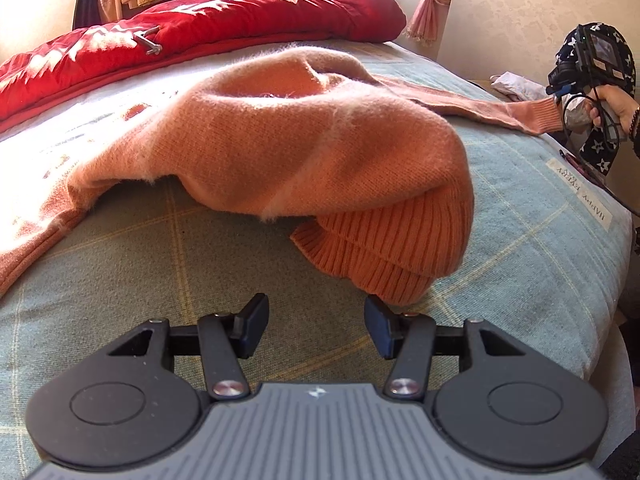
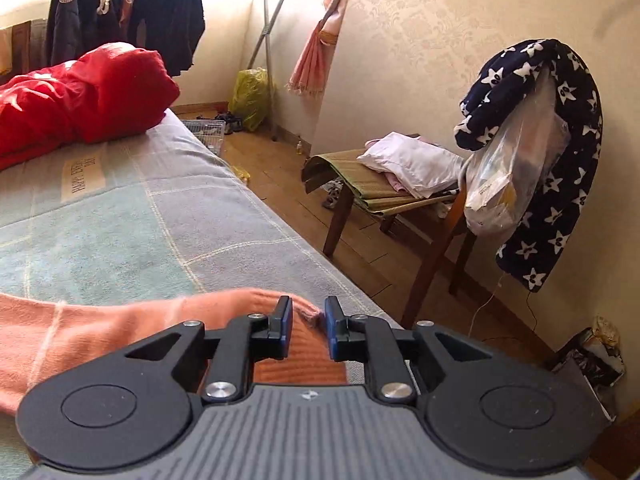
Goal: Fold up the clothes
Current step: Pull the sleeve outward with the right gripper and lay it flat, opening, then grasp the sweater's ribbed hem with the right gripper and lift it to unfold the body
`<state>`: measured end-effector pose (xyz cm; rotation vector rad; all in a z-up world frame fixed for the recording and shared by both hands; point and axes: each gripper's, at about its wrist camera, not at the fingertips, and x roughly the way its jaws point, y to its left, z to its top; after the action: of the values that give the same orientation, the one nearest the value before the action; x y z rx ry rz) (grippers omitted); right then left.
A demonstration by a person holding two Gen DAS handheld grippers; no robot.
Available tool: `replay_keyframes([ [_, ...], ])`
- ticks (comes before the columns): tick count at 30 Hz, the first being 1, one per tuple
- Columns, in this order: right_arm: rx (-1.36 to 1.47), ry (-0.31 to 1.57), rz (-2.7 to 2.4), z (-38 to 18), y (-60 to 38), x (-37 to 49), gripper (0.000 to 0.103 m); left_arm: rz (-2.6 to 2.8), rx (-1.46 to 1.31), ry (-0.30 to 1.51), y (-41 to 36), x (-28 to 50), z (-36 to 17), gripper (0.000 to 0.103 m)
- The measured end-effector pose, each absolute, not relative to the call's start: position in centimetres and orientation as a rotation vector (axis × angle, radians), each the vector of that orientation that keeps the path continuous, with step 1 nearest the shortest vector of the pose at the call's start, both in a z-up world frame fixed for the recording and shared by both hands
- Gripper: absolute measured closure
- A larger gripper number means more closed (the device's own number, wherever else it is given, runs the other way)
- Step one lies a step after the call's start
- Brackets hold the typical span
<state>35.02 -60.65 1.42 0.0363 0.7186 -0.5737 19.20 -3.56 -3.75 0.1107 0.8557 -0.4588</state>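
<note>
An orange knit sweater (image 1: 280, 152) lies bunched on the bed, its ribbed hem (image 1: 384, 256) turned toward me. My left gripper (image 1: 316, 320) hovers just in front of that hem, open, with only the bedcover between its fingers. One sleeve (image 1: 480, 108) stretches to the bed's right edge. There a person's hand holds my right gripper (image 1: 576, 68). In the right wrist view the right gripper (image 2: 308, 328) hangs over the sleeve's cuff (image 2: 300, 372). Its jaws stand a narrow gap apart and the pads do not press the fabric, though a small peak of knit rises between the fingertips.
A red quilt (image 1: 200, 28) is piled at the far end of the bed, which has a checked green-blue cover (image 2: 120, 208). Right of the bed stands a wooden chair (image 2: 400, 200) with folded cloth, a star-print garment (image 2: 560, 160) and a plastic bag. Dark coats hang on a rack (image 2: 120, 16).
</note>
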Motion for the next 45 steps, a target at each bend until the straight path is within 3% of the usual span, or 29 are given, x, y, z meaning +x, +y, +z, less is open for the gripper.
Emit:
replay_keyframes([
  [16, -0.05, 0.762, 0.378, 2.6, -33.9, 24.3, 0.043, -0.429, 0.089, 0.819, -2.6, 13.7, -3.4, 0.044],
  [18, -0.081, 0.77, 0.475, 2.2, -30.5, 22.8, 0.029, -0.421, 0.073, 0.816, -2.3, 13.0, -3.4, 0.044],
  [23, -0.206, 0.764, 0.61, 0.3, -23.3, 19.6, 0.028, -0.42, 0.049, 0.804, -1.8, 11.4, -3.3, 0.043],
  [25, -0.253, 0.777, 0.604, -0.5, -21.6, 19.5, 0.03, -0.417, 0.048, 0.797, -1.7, 10.9, -3.4, 0.043],
  [26, -0.253, 0.797, 0.605, -0.9, -21.2, 19.6, 0.039, -0.418, 0.045, 0.794, -1.6, 10.8, -3.4, 0.043],
  [27, -0.246, 0.819, 0.608, -1.3, -20.8, 19.9, 0.056, -0.421, 0.042, 0.79, -1.5, 10.6, -3.4, 0.042],
  [29, -0.242, 0.847, 0.607, -1.9, -20.1, 20.2, 0.08, -0.426, 0.04, 0.784, -1.3, 10.5, -3.4, 0.042],
  [33, -0.22, 0.803, 0.587, -0.9, -19.9, 20.6, 0.086, -0.424, 0.034, 0.787, -0.8, 10.6, -3.7, 0.042],
  [45, -0.25, 0.598, 0.553, 9.0, -20.6, 19.2, 0.088, -0.438, 0.022, 0.759, -0.1, 10.2, -3.5, 0.042],
])
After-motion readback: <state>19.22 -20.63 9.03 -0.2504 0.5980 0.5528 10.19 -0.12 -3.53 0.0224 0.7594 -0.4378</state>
